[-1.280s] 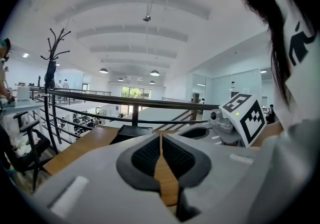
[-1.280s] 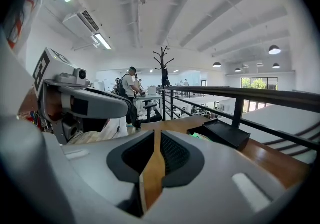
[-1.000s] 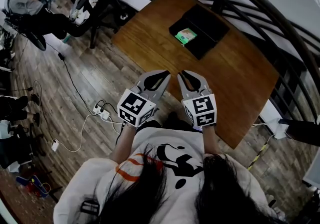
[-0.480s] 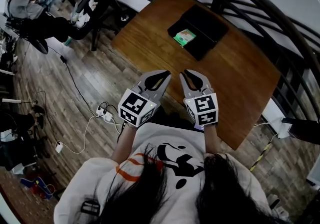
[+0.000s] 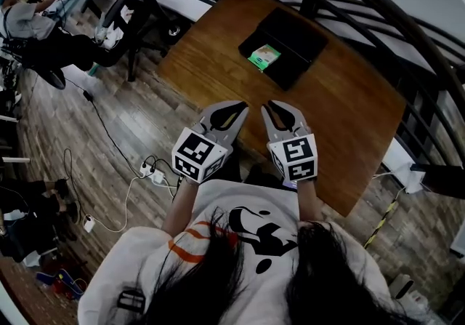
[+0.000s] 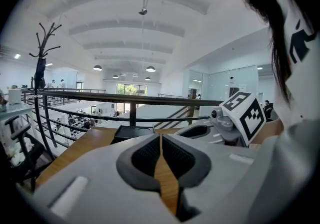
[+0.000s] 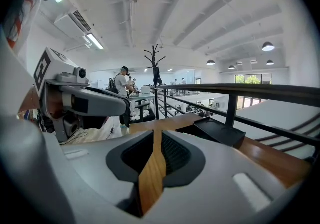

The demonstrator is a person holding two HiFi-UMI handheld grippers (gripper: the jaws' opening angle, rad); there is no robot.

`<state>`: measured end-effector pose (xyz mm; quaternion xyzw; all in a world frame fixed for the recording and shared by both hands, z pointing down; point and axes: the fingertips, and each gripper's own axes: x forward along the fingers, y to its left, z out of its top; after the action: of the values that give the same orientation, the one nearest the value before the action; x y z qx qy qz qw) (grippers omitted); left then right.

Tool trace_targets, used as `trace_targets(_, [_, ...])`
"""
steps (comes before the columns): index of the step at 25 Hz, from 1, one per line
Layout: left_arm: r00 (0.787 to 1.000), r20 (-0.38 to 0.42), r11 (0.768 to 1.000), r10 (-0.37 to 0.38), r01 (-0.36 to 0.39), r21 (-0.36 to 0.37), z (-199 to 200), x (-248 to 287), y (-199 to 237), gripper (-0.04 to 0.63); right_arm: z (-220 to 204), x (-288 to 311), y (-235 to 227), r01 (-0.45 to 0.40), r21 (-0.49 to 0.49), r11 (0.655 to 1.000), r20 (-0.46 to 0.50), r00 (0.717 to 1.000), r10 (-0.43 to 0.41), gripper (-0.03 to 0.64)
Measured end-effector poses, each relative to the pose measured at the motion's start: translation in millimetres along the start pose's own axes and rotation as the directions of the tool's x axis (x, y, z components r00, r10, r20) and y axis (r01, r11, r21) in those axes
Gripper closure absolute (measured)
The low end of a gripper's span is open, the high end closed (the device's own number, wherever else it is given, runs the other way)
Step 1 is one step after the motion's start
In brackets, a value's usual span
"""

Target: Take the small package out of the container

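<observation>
A black container (image 5: 294, 36) sits at the far side of the wooden table (image 5: 349, 120). The small green package (image 5: 263, 57) lies in its near left compartment. Both grippers hover side by side over the table's near edge, well short of the container. My left gripper (image 5: 240, 107) is shut with nothing in it, and so is my right gripper (image 5: 269, 106). In the left gripper view the jaws (image 6: 160, 137) meet in front of the container (image 6: 132, 132). In the right gripper view the gripper (image 7: 157, 133) points left of the container (image 7: 222, 133). The package is hidden in both gripper views.
A black metal railing (image 5: 378, 3) curves round the table's far side. Cables and a power strip (image 5: 152, 169) lie on the wood floor to the left. A seated person (image 5: 33, 22) and desks are at the far left. A coat stand (image 7: 157, 75) stands beyond the table.
Both grippers stay shut in almost the same spot. The head view has shifted slightly, so the container sits a little further left and higher in the picture.
</observation>
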<state>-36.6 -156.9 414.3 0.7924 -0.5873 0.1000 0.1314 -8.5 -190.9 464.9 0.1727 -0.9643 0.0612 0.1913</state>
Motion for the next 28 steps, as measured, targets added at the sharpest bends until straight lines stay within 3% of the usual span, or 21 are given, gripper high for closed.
trace_targets(10, [0.996,-0.004,0.996,-0.084,0.084,0.014,10,14,15,0.595,4,4,-12,0.088,0.026,0.996,-0.024,0.996,-0.087,0.538])
trace_targets(18, [0.986,-0.040,0.987,-0.159,0.160,0.017,8,36,73,0.595,7,63,-26,0.152,0.054,0.987,-0.085,0.985,-0.147,0.524])
trace_targets(28, [0.964,-0.045,0.965,-0.260,0.262,0.030,13,51,112,0.595,-5,121,-44,0.227,-0.025,0.974,-0.181,0.957,-0.227,0.458])
